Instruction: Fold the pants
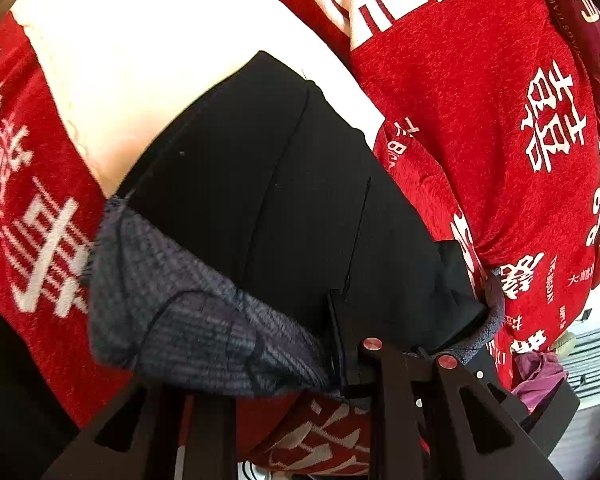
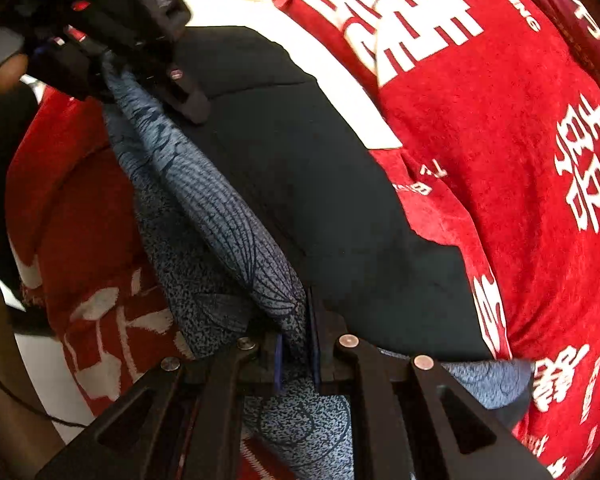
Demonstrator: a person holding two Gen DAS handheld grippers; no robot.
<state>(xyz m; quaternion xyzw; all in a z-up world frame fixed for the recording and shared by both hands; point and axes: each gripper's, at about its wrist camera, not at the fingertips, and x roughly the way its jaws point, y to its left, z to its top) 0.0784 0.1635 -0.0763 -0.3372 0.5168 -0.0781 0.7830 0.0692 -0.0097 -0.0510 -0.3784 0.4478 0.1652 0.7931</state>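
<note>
The pants are black outside with a blue-grey patterned lining, and lie on a red bedspread with white characters. My left gripper is shut on the pants' near edge, where lining and black cloth meet. In the right wrist view the pants stretch from my right gripper, shut on a bunched fold of the patterned lining, up to the left gripper at the top left, which also pinches the cloth. The held edge hangs lifted between both grippers.
The red bedspread with white characters covers the surface, with a white patch behind the pants. A purple cloth and a slatted grey surface lie at the far right. A cable runs at the lower left.
</note>
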